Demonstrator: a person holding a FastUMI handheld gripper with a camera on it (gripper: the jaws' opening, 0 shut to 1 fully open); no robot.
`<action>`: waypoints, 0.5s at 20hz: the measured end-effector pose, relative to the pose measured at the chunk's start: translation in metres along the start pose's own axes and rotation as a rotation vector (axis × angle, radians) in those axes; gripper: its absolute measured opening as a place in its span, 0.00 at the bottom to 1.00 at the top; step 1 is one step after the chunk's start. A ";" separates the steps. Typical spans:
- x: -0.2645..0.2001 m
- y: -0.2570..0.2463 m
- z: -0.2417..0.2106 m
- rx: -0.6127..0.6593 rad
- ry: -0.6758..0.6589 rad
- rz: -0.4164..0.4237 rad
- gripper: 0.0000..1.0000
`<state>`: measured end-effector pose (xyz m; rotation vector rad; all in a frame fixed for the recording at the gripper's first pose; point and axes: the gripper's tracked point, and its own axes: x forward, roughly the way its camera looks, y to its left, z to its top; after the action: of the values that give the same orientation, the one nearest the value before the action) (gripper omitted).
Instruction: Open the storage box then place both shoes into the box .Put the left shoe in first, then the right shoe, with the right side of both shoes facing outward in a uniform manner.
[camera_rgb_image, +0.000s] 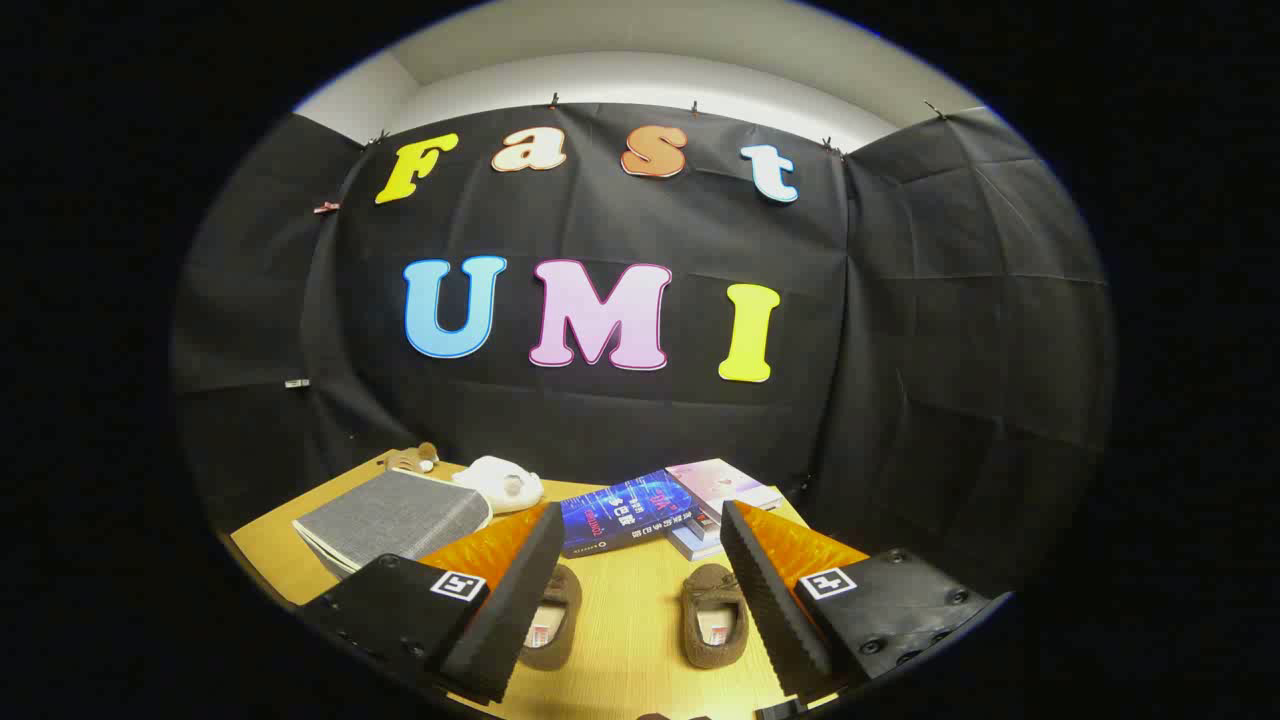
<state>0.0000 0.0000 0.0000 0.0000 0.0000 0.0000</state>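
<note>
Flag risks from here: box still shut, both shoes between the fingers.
1. The box lies closed beyond one finger, while the open gripper hangs above the shoes; grabbing a shoe first would likely break the order.
2. The two shoes look alike, toes pointing away; the other shoe is partly hidden by a finger, so left and right could be mixed up.
3. Books lie close beyond the shoes and could get nudged.

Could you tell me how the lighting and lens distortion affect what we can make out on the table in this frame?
In the gripper view, fisheye bending curves the table edges; light is even, the two shoes sharp between the open gripper fingers; the grey storage box and glossy books beyond show slight sheen, no harsh glare; the surrounding cloth stays dim.
</note>
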 end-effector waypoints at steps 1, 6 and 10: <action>0.000 0.001 -0.002 0.005 0.007 0.003 0.98; 0.003 0.008 -0.009 0.016 0.032 0.012 0.98; 0.003 0.018 -0.007 0.008 0.023 0.039 0.98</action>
<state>0.0029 0.0177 -0.0071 0.0080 0.0227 0.0394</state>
